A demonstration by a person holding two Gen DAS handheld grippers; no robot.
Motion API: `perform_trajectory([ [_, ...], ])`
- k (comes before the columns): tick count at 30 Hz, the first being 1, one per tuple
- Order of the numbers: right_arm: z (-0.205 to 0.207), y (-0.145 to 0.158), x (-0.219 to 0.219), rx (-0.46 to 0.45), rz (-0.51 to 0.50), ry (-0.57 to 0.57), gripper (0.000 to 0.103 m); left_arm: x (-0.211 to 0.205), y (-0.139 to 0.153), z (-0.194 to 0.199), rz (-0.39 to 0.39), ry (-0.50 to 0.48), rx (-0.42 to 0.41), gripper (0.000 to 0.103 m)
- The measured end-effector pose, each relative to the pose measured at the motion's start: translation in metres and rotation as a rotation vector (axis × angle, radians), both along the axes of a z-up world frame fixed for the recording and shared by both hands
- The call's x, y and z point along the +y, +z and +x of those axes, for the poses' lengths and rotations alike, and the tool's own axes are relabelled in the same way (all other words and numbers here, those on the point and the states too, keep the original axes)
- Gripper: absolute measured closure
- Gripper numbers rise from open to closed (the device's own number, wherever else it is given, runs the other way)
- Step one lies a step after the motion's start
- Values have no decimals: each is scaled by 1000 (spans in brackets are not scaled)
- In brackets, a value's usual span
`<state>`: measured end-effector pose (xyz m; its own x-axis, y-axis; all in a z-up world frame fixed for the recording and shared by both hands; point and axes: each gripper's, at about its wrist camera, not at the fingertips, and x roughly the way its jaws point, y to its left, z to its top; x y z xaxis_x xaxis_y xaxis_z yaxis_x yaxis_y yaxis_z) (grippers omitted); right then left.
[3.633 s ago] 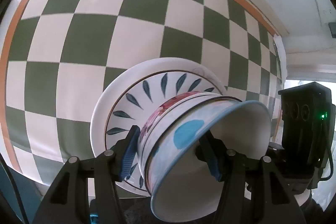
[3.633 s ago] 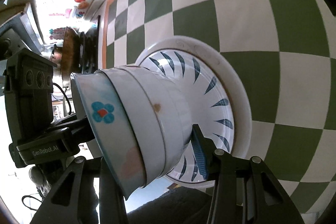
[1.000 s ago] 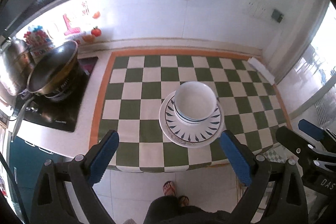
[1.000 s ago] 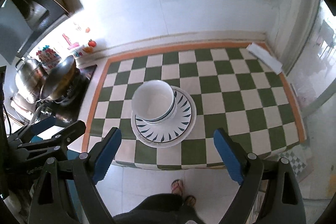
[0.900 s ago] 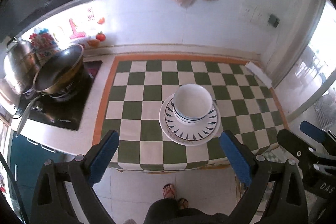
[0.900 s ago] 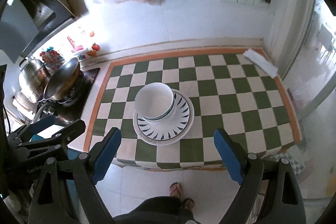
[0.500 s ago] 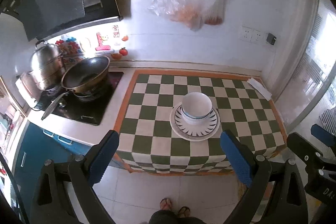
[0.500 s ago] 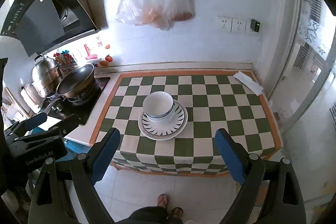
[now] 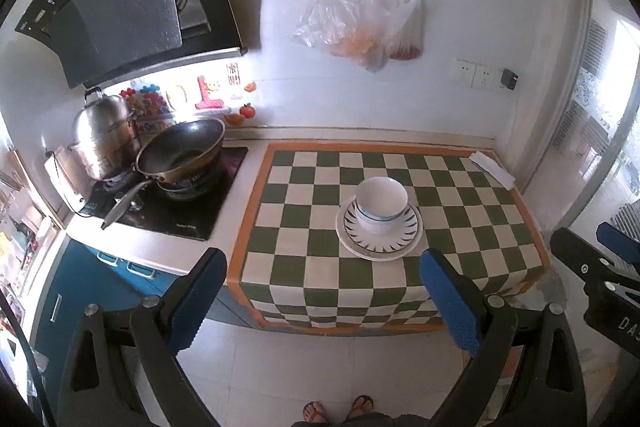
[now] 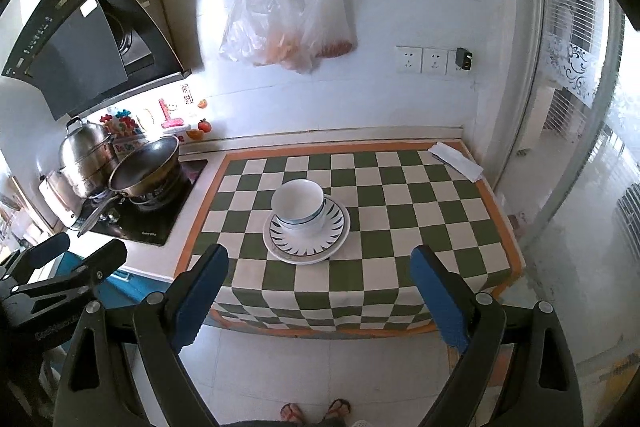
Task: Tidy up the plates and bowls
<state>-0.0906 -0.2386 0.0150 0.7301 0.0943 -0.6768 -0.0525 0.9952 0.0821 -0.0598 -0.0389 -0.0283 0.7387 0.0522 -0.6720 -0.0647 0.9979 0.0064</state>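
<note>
A stack of white bowls (image 9: 381, 202) stands upright on stacked white plates with dark leaf marks (image 9: 379, 237), on the green-and-white checked tablecloth (image 9: 304, 227). The same stack of bowls (image 10: 299, 207) and plates (image 10: 306, 239) shows in the right wrist view. My left gripper (image 9: 320, 301) is open and empty, far back from the table and above the floor. My right gripper (image 10: 318, 301) is also open and empty, equally far back. The right gripper shows at the right edge of the left wrist view (image 9: 600, 267).
A wok (image 9: 180, 151) and a steel pot (image 9: 106, 135) sit on the black hob (image 9: 160, 211) left of the table. Plastic bags (image 9: 364, 23) hang on the wall. A folded white cloth (image 9: 492, 169) lies at the table's far right corner. The person's feet (image 9: 338, 407) stand on the tiled floor.
Both grippers let go of the tilted bowls, opened, and pulled far back and up from the table. The bowls now stand upright on the plates.
</note>
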Motion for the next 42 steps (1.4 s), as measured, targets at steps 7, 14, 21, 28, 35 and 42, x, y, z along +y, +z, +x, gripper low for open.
perform_trajectory([
  [7, -3, 0, 5, -4, -9, -3, 8, 6, 8, -7, 9, -12, -33, 4],
  [14, -5, 1, 8, -9, -1, -8, 8, 10, 9, -10, 7, -16, -42, 4],
  [21, -6, -1, 10, -5, 11, 6, 8, 11, 7, -14, 14, -14, -36, 4],
  [28, -5, -3, 13, -2, 14, 12, 8, 15, 6, -15, 17, -21, -43, 4],
  [35, -2, -4, 16, -1, 13, 17, 8, 21, 4, -6, 9, -34, -26, 4],
  [42, 0, -8, 19, 11, 29, 14, 8, 24, 4, -2, 6, -34, -26, 4],
])
